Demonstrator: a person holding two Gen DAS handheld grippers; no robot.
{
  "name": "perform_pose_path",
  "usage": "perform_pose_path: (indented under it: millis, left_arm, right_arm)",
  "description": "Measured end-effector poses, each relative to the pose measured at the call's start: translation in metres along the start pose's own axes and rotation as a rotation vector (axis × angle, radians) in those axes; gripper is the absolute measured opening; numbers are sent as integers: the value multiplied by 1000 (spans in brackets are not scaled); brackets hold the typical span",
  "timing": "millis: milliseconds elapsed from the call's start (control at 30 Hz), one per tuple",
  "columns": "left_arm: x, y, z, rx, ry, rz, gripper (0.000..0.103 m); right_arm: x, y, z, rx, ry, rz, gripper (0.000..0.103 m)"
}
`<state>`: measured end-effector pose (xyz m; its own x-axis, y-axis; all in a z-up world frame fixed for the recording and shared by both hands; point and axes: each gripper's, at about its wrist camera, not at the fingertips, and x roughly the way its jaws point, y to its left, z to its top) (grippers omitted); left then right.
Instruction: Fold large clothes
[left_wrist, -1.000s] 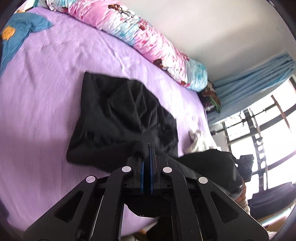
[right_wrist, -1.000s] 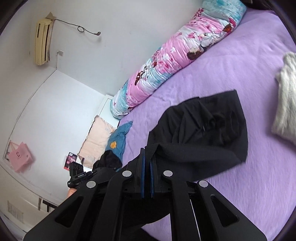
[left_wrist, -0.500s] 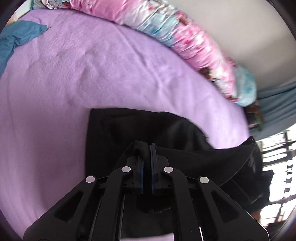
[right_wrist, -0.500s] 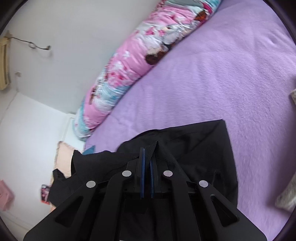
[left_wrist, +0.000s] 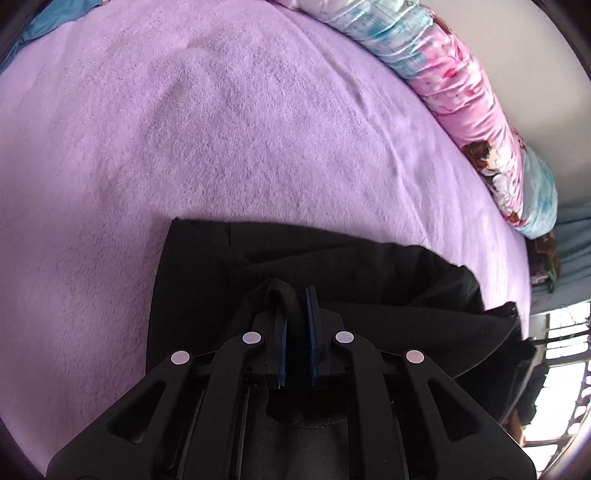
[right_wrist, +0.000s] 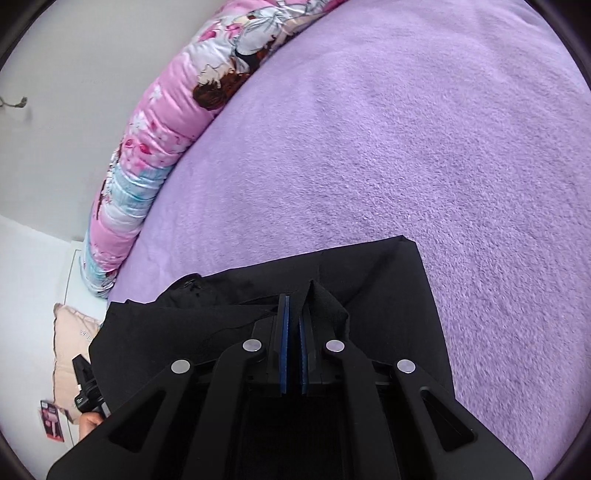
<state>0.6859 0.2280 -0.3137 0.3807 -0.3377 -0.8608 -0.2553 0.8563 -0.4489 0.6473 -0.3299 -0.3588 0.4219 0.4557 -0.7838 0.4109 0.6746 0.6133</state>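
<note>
Black cloth covers the near part of a bed spread with a lilac fleece blanket (left_wrist: 229, 122). This black garment (left_wrist: 369, 273) lies mostly flat on the blanket, with a straight far edge and a squared corner at its left in the left wrist view; in the right wrist view the same garment (right_wrist: 373, 280) shows a squared corner at its right, and its other side runs off toward the bed's edge in loose folds.

The left hand-held gripper (left_wrist: 294, 295) points steeply down at the garment. Its jaws have just been opening, and a narrow gap now stands between the blue pads. A rolled fold of the black cloth sits in that gap, against the left pad; whether the pads press on it is hard to tell, though the right pad seems clear of it.

The right hand-held gripper (right_wrist: 294, 306) also points down at the garment, jaws closed with only a slit between the blue pads. A peaked flap of the cloth rises just beside the right finger; whether cloth is pinched in the slit cannot be made out.

Along the far side of the bed, against a pale wall, lies a long rolled quilt (right_wrist: 162, 122) in pink and pale blue with printed figures (left_wrist: 476, 110). A peach pillow (right_wrist: 68, 350) sits beyond the bed's edge.
</note>
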Motion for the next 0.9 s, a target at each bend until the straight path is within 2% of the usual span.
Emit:
perform_pose_path:
  millis: [100,233,300,333,367,400,433,467,500,533,567,600,733,833,900]
  left_arm:
    - [-11,-17,-3,89,-25,64,13]
    - [-30,-16,-6,77,-72,36,16]
    - [-45,-13,-7,41,-107,-23,19]
    - [-55,-9,-8,24,-124,-75,24]
    - [-64,-9,-8,29,-121,-79,26]
    - [-67,-10,-8,41,-117,-67,31]
    - [-76,-12,-9,50,-125,-73,48]
    - [-84,-15,-10,51,-151,-110,72]
    - [-98,-20,-10,58,-225,-96,95]
    - [-107,-24,-8,59,-279,-59,97]
    - [-115,-27,-5,65,-316,-58,97]
    - [-117,-31,-3,92,-315,-73,97]
    - [-115,-59,-7,221,-308,78,97]
    - [-107,-89,-23,367,-322,144,97]
    - [-100,-96,-36,418,-308,156,97]
  right_arm:
    - [-2,5,-2,-16,-7,-23,5]
    - [-20,22,-5,-94,-42,-81,11]
    - [-37,24,-4,-67,-79,-84,26]
    - [-48,25,-3,-54,-114,-108,71]
    - [-61,25,-3,-43,-172,-162,92]
    - [-72,26,-1,-45,-204,-174,99]
    - [-78,29,2,-61,-204,-138,97]
    - [-84,35,3,-79,-194,-112,97]
    - [-90,43,3,-101,-195,-113,97]
    - [-96,52,2,-138,-201,-114,97]
    - [-100,59,1,-169,-203,-121,97]
    - [-103,68,-1,-203,-209,-131,97]
    - [-114,102,-17,-350,-250,-178,97]
    - [-115,129,-37,-499,-238,-225,97]
    - [-113,145,-51,-598,-245,-262,97]
